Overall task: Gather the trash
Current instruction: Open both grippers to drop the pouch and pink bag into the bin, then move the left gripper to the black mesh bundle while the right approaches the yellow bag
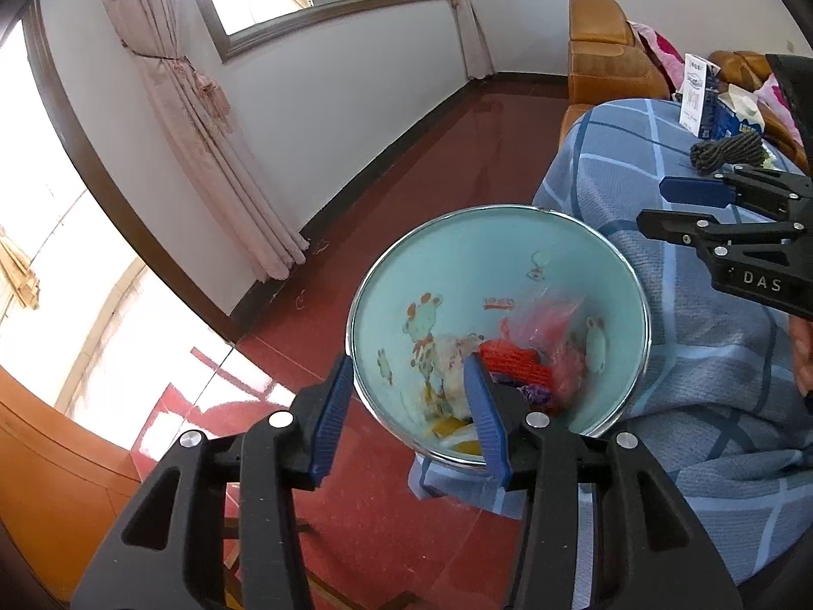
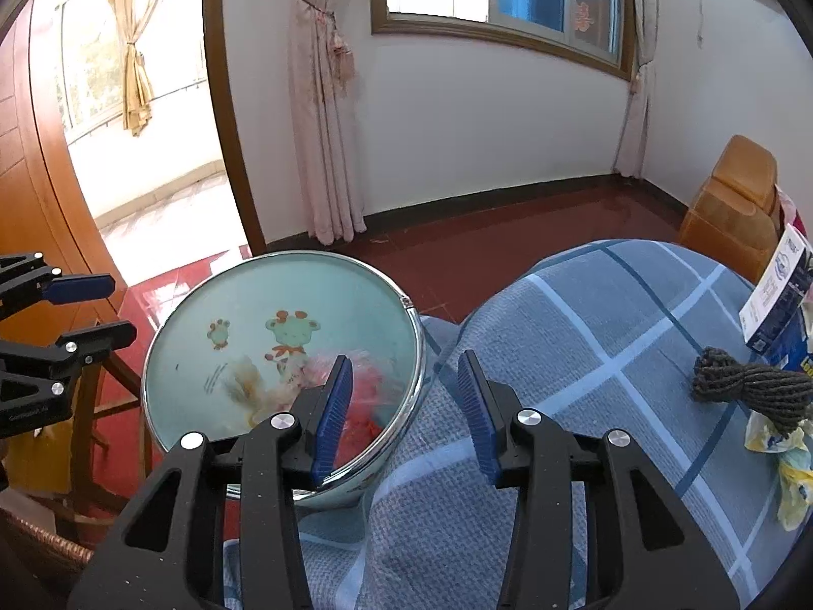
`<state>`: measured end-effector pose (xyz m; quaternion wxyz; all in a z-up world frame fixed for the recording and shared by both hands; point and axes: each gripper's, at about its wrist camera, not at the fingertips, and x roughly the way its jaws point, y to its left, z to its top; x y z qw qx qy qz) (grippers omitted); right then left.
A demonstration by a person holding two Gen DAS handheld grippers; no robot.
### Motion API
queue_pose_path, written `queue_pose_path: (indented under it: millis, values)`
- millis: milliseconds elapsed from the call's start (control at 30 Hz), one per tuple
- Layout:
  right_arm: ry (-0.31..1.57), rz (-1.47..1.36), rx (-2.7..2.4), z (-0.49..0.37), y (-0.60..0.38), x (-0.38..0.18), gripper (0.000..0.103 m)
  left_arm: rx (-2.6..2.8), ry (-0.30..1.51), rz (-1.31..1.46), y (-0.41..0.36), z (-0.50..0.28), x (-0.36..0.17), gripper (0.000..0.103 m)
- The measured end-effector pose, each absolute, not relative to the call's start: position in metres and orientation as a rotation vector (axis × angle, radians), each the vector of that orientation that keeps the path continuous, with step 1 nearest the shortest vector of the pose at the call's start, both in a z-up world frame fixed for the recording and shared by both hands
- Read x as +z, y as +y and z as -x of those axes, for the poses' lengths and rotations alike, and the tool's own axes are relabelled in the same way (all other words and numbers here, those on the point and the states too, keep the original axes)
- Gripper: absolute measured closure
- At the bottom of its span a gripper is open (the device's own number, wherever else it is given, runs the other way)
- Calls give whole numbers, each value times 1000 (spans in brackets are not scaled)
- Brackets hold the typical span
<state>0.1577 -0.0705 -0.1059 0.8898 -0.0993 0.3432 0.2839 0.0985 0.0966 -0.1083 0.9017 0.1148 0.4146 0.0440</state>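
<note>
Both grippers' fingers open, empty, over bin (image 1: 500,264) rim by table edge.

A home living room: curtains (image 2: 325,101), leather sofa (image 1: 610,51), red floor (image 1: 406,162).

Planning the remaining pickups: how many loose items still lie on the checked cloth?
3: a dark yarn bundle, a crumpled yellow wrapper beside it, and a blue-white carton behind. The frame edge may hide more.

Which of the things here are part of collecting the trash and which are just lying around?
For the job: pale green round trash bin; red plastic bag inside it; crumpled yellow-white wrapper; dark grey yarn bundle.

Lying about: blue-white carton; blue checked cloth; orange leather sofa.
</note>
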Motion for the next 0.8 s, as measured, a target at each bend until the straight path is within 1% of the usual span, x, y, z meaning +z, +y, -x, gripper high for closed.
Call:
queue_pose_path:
  millis: [200, 267, 400, 433, 533, 800]
  values:
    - [718, 209, 592, -156, -70, -109, 57, 95, 865, -238, 98, -100, -111, 57]
    - [718, 206, 592, -156, -71, -109, 57, 95, 865, -235, 98, -100, -112, 55]
    - [714, 189, 559, -155, -81, -105, 56, 94, 864, -230, 98, -100, -113, 44]
    - [711, 179, 542, -155, -87, -103, 56, 87, 866, -224, 97, -101, -114, 44]
    - [700, 146, 461, -156, -116, -97, 56, 65, 865, -230, 89, -106, -116, 44]
    - [700, -59, 97, -170, -260, -90, 56, -27, 844, -248, 44, -132, -116, 43]
